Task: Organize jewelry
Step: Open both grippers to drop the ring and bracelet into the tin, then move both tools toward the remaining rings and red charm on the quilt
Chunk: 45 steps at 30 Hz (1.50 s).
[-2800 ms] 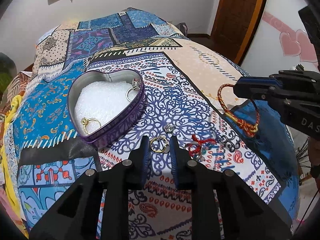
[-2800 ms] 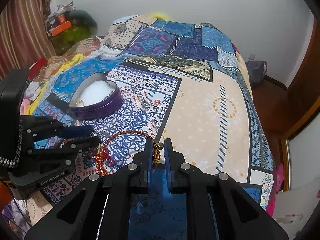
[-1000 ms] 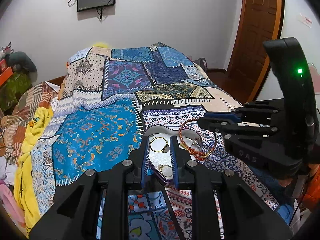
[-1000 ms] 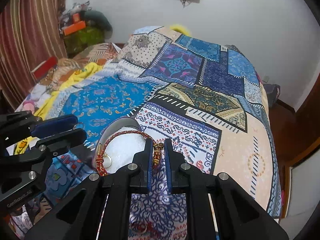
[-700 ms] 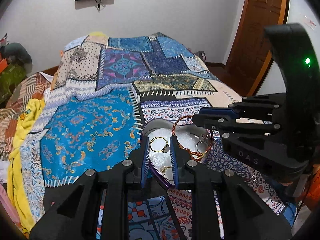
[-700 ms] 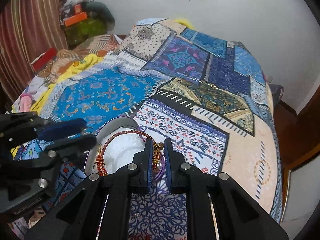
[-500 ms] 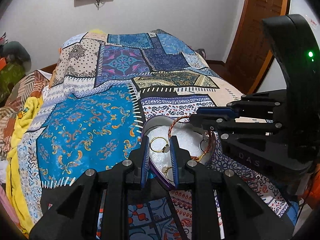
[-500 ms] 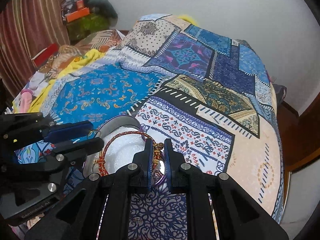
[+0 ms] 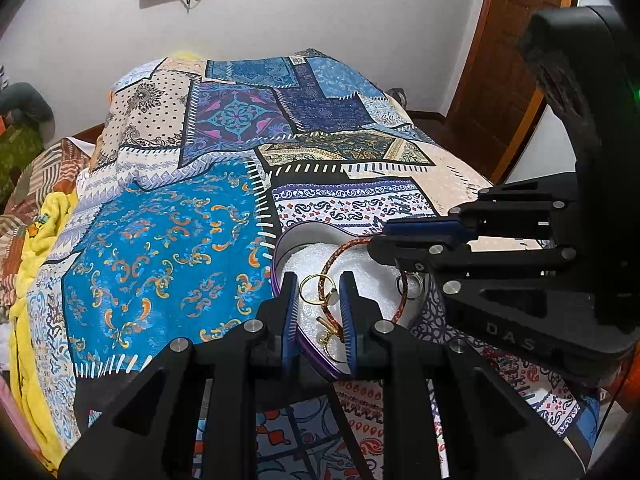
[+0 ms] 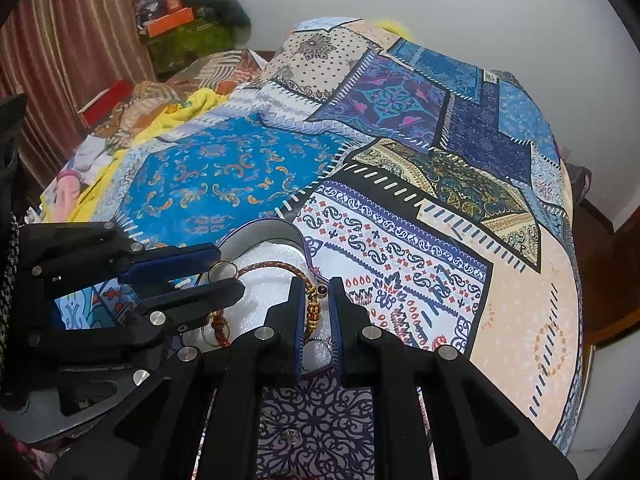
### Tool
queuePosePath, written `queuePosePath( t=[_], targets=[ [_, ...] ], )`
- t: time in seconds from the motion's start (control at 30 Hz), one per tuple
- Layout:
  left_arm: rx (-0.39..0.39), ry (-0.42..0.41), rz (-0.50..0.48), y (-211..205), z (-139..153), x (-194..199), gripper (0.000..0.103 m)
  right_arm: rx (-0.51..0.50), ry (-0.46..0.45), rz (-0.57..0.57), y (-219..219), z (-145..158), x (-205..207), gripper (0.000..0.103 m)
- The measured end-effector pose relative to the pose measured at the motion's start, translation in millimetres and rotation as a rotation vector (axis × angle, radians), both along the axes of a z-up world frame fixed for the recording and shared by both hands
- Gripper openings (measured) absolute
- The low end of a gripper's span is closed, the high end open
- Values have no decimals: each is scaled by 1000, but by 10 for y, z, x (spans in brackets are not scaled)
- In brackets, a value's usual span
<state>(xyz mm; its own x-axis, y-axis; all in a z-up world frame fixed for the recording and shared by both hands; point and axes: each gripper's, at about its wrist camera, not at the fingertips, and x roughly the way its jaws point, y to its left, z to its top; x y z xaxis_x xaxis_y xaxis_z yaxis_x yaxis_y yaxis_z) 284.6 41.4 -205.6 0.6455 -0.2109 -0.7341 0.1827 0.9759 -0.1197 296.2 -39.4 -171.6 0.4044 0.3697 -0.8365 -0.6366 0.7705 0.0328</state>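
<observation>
A purple heart-shaped tin [image 9: 282, 248] [image 10: 260, 226] with white foam inside lies on the patchwork bedspread. My left gripper [image 9: 319, 294] is shut on a gold ring [image 9: 314, 288] and holds it over the tin's foam; it also shows in the right wrist view [image 10: 224, 270]. My right gripper [image 10: 316, 308] is shut on the beaded part of a red braided bracelet [image 10: 276, 267], whose loop hangs over the foam [image 9: 340, 252]. Other rings lie in the tin [image 9: 414, 282].
The patchwork bedspread [image 9: 168, 240] covers the whole bed. A small jewel [image 10: 291, 436] lies on the cloth near me. Yellow cloth [image 9: 28, 248] and clutter are at the left edge. A wooden door [image 9: 508, 60] stands at the right.
Both grippers have carried their pieces from the cloth to above the tin. In the last half second they have sunk closer to the foam, the bracelet now low over it.
</observation>
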Motion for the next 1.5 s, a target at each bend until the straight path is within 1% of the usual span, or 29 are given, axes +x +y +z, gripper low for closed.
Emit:
queuePosePath(
  t=[0.33, 0.63, 0.7, 0.73, 0.8, 0.83, 0.87, 0.97, 1.07, 1.23, 1.3, 1.5],
  targets=[
    [13, 2, 0, -13, 42, -30, 19, 4, -7, -2, -45, 59, -37, 11],
    [23, -25, 26, 7, 232, -176, 19, 11, -48, -12, -120, 241, -189, 14],
    [26, -32, 31, 4, 287, -224, 21, 12, -59, -18, -144, 286, -235, 17],
    [28, -37, 34, 1, 319, -256, 23, 15, -66, -21, -162, 319, -267, 20],
    [32, -48, 39, -10, 377, -316, 29, 21, -82, -30, -206, 382, -335, 28],
    [33, -53, 40, -16, 402, -344, 29, 24, -92, -35, -227, 411, -370, 33],
    [36, -58, 40, -28, 435, -389, 30, 27, -101, -39, -246, 440, -403, 37],
    [39, -65, 40, -61, 503, -482, 32, 27, -118, -50, -304, 505, -481, 38],
    [44, -74, 43, -93, 557, -570, 36, 34, -134, -66, -393, 575, -582, 38],
    [42, -79, 37, -171, 616, -716, 38, 53, -146, -103, -571, 657, -711, 38],
    [40, -78, 31, -219, 618, -765, 41, 58, -146, -120, -649, 670, -742, 38],
    [40, -53, 3, -362, 526, -856, 41, 45, -140, -166, -836, 616, -806, 38]
  ],
)
